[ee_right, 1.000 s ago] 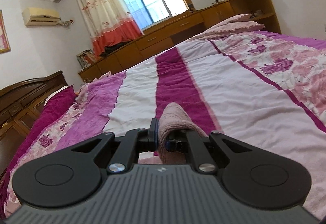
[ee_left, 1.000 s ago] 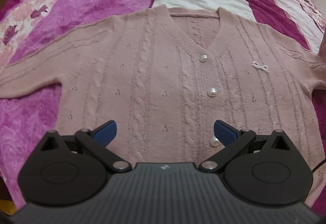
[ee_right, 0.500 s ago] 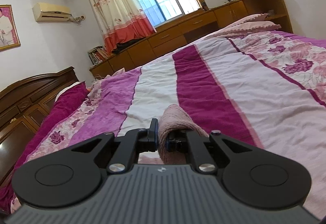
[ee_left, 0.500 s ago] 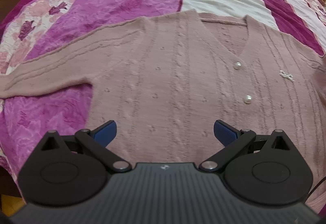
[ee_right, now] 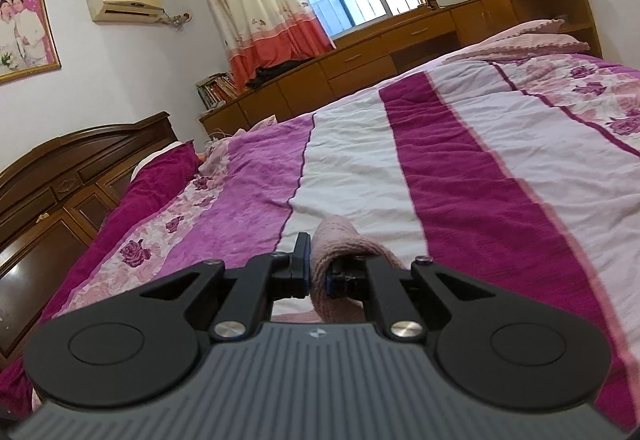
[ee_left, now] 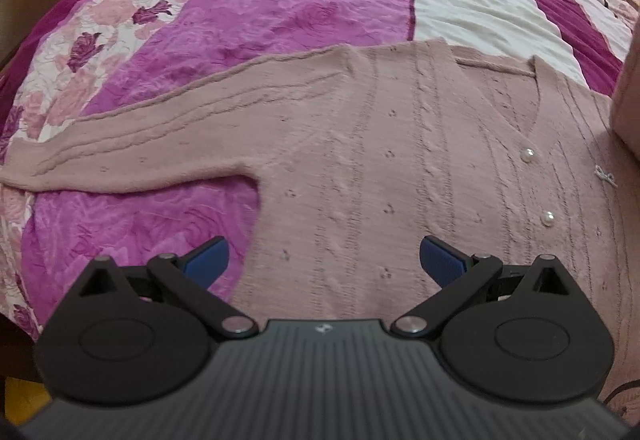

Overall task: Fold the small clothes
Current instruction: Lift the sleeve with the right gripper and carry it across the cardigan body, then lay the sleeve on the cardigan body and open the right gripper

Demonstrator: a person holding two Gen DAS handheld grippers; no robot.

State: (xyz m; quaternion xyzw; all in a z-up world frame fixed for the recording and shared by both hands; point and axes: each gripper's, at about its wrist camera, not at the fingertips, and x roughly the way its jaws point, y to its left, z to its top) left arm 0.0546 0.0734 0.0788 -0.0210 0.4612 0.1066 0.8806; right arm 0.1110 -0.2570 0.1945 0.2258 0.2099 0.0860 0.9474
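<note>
A dusty-pink knit cardigan (ee_left: 380, 167) with pearl buttons lies face up on the bed, its left sleeve (ee_left: 132, 147) stretched out flat to the left. My left gripper (ee_left: 324, 260) hovers open above the cardigan's lower left part, with nothing between its blue pads. In the right wrist view my right gripper (ee_right: 318, 276) is shut on a fold of the pink sleeve (ee_right: 340, 244), lifted off the bed. A pink lifted piece (ee_left: 628, 99) shows at the right edge of the left wrist view.
The bed carries a quilt (ee_right: 460, 179) striped in purple, white and magenta with rose print. A dark wooden headboard (ee_right: 80, 175) stands at the left. Wooden cabinets (ee_right: 400, 51) and a curtained window line the far wall. A pillow (ee_right: 532, 39) lies far right.
The left gripper has slid leftwards over the cardigan, so the buttons now sit at the right. The right gripper, still holding the sleeve, has moved left across the bed and risen slightly.
</note>
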